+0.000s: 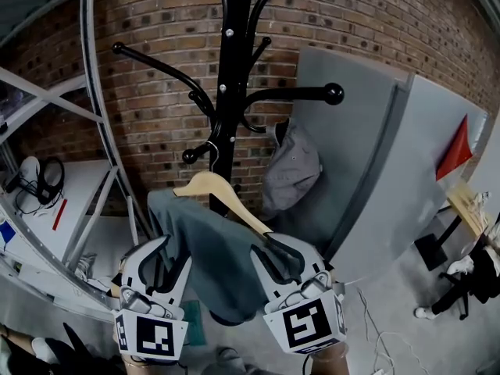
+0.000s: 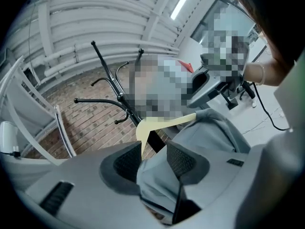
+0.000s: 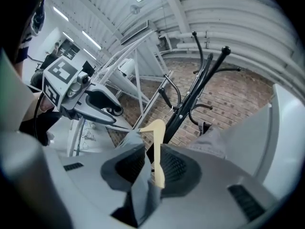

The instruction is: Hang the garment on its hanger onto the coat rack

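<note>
A black coat rack [image 1: 234,92] stands before a brick wall. A wooden hanger [image 1: 215,187] carries a grey-green garment [image 1: 215,248] right in front of the pole; its metal hook sits by a low peg, and I cannot tell whether it rests on it. My left gripper [image 1: 173,250] is shut on the garment's left side; fabric [image 2: 209,137] fills the gap in my left gripper [image 2: 153,156] below the hanger [image 2: 162,123]. My right gripper [image 1: 280,250] holds the other side: the hanger's arm [image 3: 157,147] and a fold of garment [image 3: 140,185] are pressed in my right gripper [image 3: 153,163].
A grey piece of clothing [image 1: 293,166] hangs from a right-hand peg. A tall grey panel [image 1: 367,170] stands close on the right, a curved metal frame [image 1: 101,131] on the left. A person [image 1: 469,280] is on the floor at the far right.
</note>
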